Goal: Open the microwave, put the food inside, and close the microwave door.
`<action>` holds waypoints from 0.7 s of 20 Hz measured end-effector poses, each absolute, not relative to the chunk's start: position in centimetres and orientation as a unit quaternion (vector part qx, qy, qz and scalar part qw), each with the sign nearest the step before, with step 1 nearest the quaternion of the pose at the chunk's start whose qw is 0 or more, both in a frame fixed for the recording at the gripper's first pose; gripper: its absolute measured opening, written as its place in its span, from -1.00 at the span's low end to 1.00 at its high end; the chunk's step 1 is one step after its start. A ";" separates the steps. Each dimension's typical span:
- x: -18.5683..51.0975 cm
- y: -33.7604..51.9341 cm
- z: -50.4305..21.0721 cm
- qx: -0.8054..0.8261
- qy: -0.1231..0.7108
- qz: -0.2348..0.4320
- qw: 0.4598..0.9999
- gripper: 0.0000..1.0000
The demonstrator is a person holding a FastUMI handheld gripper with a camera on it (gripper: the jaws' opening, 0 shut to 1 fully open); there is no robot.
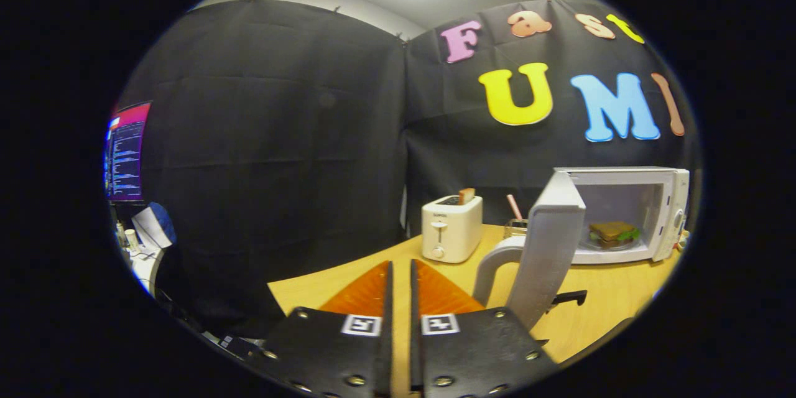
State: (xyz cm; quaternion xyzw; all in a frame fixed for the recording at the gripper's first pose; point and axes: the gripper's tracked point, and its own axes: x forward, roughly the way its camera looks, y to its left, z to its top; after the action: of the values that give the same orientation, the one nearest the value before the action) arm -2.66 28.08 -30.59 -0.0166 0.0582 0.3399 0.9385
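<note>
In the gripper view there is one gripper (400,273), its two fingers drawn close together with only a narrow slit between them and nothing held in it; they reach out over the near part of one light wooden table (597,298). On the far right of that table stands one white box-shaped microwave (647,211) with its door swung open. Its grey door (547,249), with a curved pale handle (497,264), juts toward the near side, just right of the fingers and close beside them; whether it touches them cannot be told. Inside the microwave's cavity lies one sandwich of brown bread with a green leafy filling (613,233), resting on a round glass plate (606,244). Left of the microwave, beyond the fingers, stands one white two-slot toaster (451,228) holding one slice of browned toast (466,195) upright in a slot. Between toaster and microwave sits one small clear glass (516,227) with one pink stick (513,206) leaning in it. Far left, one lit computer monitor (126,152) stands above a cluttered desk (142,255).
</note>
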 end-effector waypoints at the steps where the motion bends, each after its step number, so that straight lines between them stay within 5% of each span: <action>1: -2.9 28.2 -30.7 -0.017 0.066 0.340 0.938 -0.85; 14: -0.2 20.1 -30.2 -0.054 0.042 0.243 0.968 -0.98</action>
State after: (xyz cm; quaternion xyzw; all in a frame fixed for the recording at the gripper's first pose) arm -0.22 20.14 -30.18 -0.0537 0.0424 0.2429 0.9676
